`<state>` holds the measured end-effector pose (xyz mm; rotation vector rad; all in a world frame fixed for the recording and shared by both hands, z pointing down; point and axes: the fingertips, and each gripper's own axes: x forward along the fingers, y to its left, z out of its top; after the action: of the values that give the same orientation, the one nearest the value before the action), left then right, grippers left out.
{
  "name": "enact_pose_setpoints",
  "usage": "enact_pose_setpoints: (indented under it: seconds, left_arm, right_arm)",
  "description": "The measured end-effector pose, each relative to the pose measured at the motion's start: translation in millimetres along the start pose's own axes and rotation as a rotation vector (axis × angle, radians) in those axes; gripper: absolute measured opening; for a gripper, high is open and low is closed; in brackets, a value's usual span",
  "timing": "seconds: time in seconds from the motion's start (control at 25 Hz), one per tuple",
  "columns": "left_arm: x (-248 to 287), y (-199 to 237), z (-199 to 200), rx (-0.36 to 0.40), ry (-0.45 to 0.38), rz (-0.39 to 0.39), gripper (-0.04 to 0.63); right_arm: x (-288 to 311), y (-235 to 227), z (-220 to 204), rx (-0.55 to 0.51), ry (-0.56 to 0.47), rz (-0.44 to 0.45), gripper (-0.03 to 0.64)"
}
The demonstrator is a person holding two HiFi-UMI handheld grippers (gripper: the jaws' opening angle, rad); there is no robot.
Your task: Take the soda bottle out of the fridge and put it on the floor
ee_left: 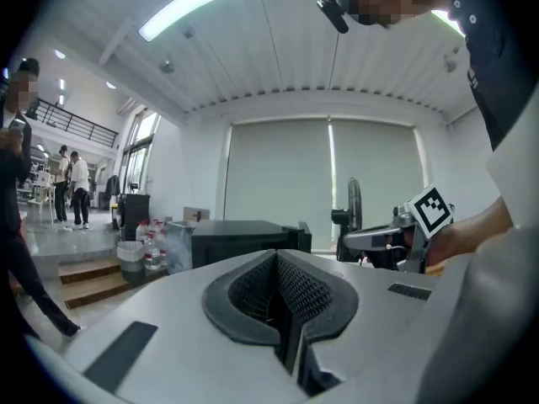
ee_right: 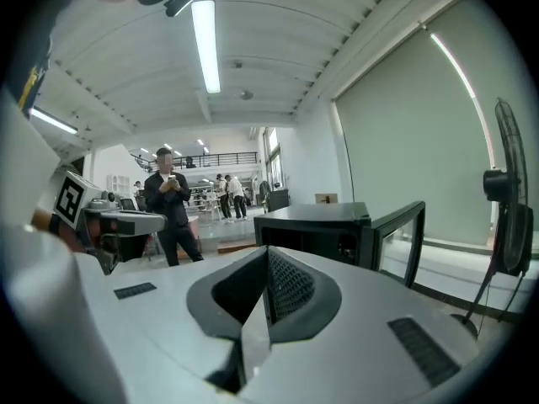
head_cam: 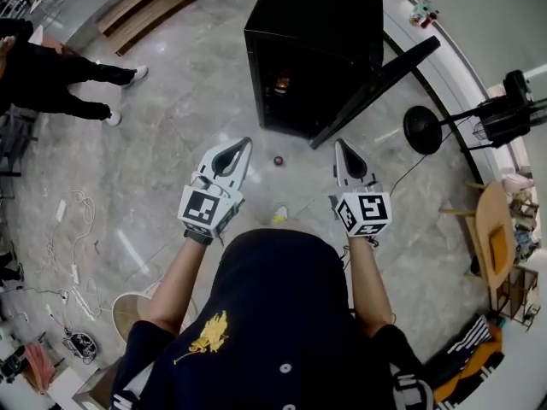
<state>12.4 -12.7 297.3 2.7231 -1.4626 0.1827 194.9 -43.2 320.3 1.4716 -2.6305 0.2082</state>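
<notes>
The black fridge point(head_cam: 312, 49) stands on the marble floor with its door point(head_cam: 376, 79) swung open to the right. A small dark red round thing point(head_cam: 278, 160), seemingly the soda bottle seen from above, stands on the floor in front of the fridge, between my two grippers and free of both. An orange glint point(head_cam: 281, 82) shows inside the fridge. My left gripper point(head_cam: 247, 142) and right gripper point(head_cam: 339, 143) are held level at chest height, both shut and empty. The fridge point(ee_left: 244, 238) lies ahead in the left gripper view, and the fridge point(ee_right: 316, 230) with its open door point(ee_right: 400, 242) in the right gripper view.
A standing fan point(head_cam: 423, 129) is right of the fridge door. A person in black point(head_cam: 51, 79) sits at the upper left, another point(ee_right: 173, 213) stands farther back. Cables point(head_cam: 73, 229) lie on the floor at the left. A wooden chair point(head_cam: 496, 233) is at the right.
</notes>
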Motion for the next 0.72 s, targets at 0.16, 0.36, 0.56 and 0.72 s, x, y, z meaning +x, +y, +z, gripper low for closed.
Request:
enact_pose_setpoints:
  seconds: [0.16,0.36,0.56,0.72]
  left_arm:
    - [-1,-15,11,0.017,-0.031,-0.011,0.017]
    - [-2,-26,20,0.037,-0.041,-0.017,0.017]
    - [-1,-30,25,0.031,-0.02,0.004,0.017]
    - [-2,-36,27,0.055,-0.056,-0.022,0.017]
  right_arm:
    - [-20,-6,13,-0.008,-0.041,-0.019,-0.006]
    - [-36,-4,14,-0.01,-0.057,-0.02,-0.007]
    - [-46,-6,16,-0.017,-0.062,-0.017,-0.006]
    - [-52,-8,19,-0.029,-0.074,-0.022,-0.006]
